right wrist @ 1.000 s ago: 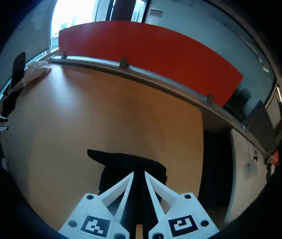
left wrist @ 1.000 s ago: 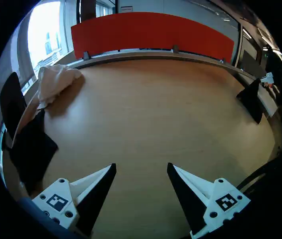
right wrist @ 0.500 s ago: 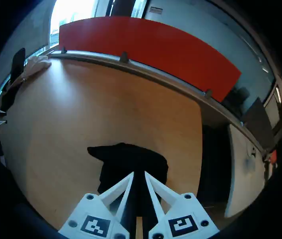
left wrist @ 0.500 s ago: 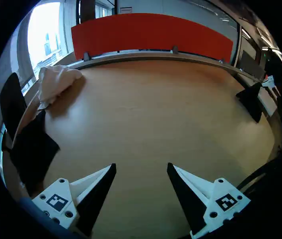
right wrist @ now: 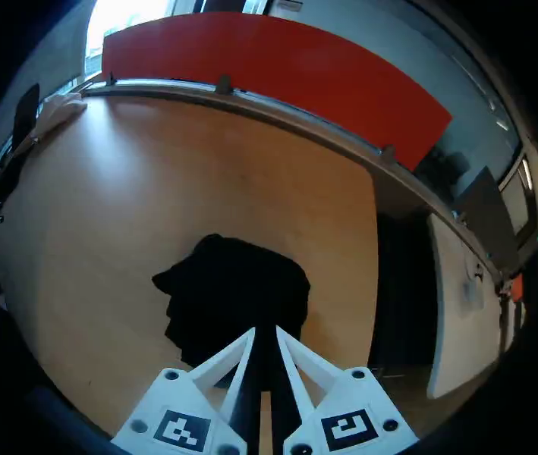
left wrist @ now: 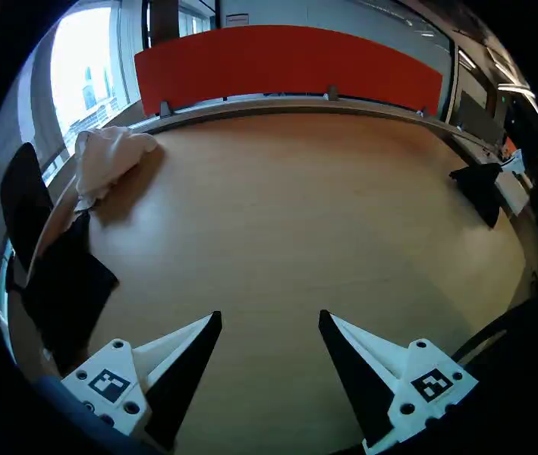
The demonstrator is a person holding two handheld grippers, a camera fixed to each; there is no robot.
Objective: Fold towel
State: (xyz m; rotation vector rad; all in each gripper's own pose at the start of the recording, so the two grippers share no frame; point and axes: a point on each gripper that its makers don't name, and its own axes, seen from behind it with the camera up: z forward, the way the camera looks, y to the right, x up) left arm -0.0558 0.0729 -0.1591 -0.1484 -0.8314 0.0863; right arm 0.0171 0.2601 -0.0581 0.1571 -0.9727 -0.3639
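Folding is judged to be barely begun. No towel is seen folded flat yet.

A black towel is held by the right gripper. The two fingers of that claw are seen pressed close together, with the dark cloth pinched between them. The towel is bunched up in a lump over the wooden table, well away from the red panel and out past its right end.

The left gripper is held with its two fingers wide apart. Nothing is gripped by it, and bare table is seen between the fingers. It is pointed toward the red panel from far back.

A cream towel is left in a messy heap near the left end of the red panel. Another black cloth is seen farther back from that same end of the panel, at the table's edge. It is thought to be hanging partly off the edge, but this cannot be told for sure.

Much is left to be done. The black towel has to be laid out flat, its corners have to be taken, and one half has to be brought over the other.

By count, two grippers are seen, two black cloths, one cream towel, one red panel, one table and one dark chair.
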